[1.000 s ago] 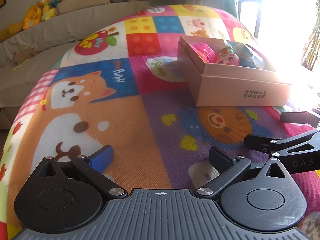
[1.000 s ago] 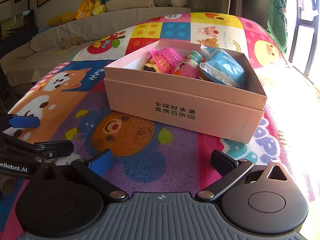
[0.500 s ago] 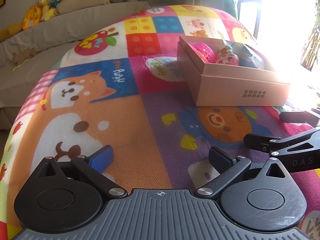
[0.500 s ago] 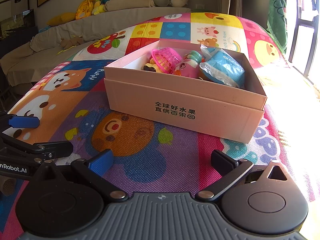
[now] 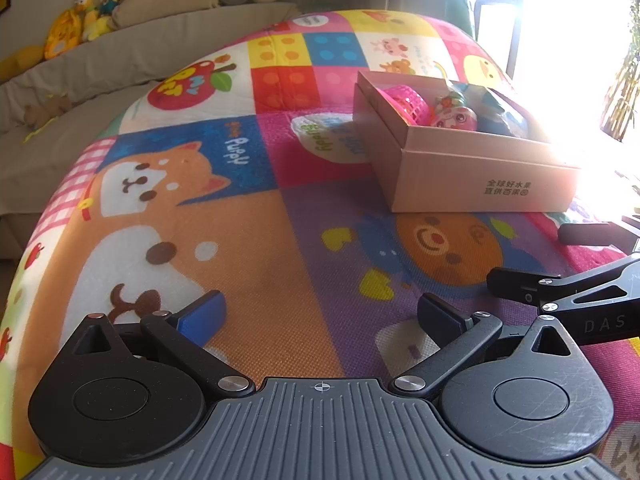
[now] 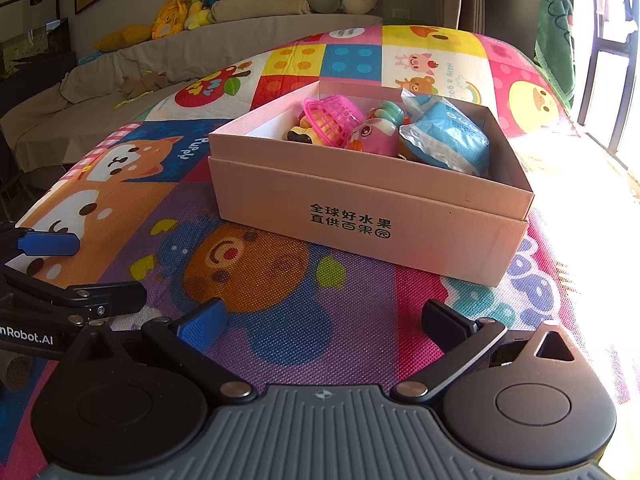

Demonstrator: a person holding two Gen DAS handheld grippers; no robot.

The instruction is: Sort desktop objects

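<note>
A pink cardboard box point(image 6: 372, 216) stands on the colourful cartoon mat point(image 6: 280, 320). In it lie a pink toy basket point(image 6: 332, 118), a pink cartoon toy point(image 6: 374, 138) and a blue packet point(image 6: 448, 140). The box also shows in the left wrist view point(image 5: 480, 184), at the right. My right gripper point(image 6: 324, 320) is open and empty, low over the mat in front of the box. My left gripper point(image 5: 320, 314) is open and empty, low over the mat to the left of the right one.
A grey sofa point(image 6: 160, 56) with plush toys point(image 6: 188, 8) and cushions runs along the back. A bright window point(image 5: 560, 40) is at the right. The right gripper's fingers point(image 5: 560, 292) show at the right edge of the left wrist view.
</note>
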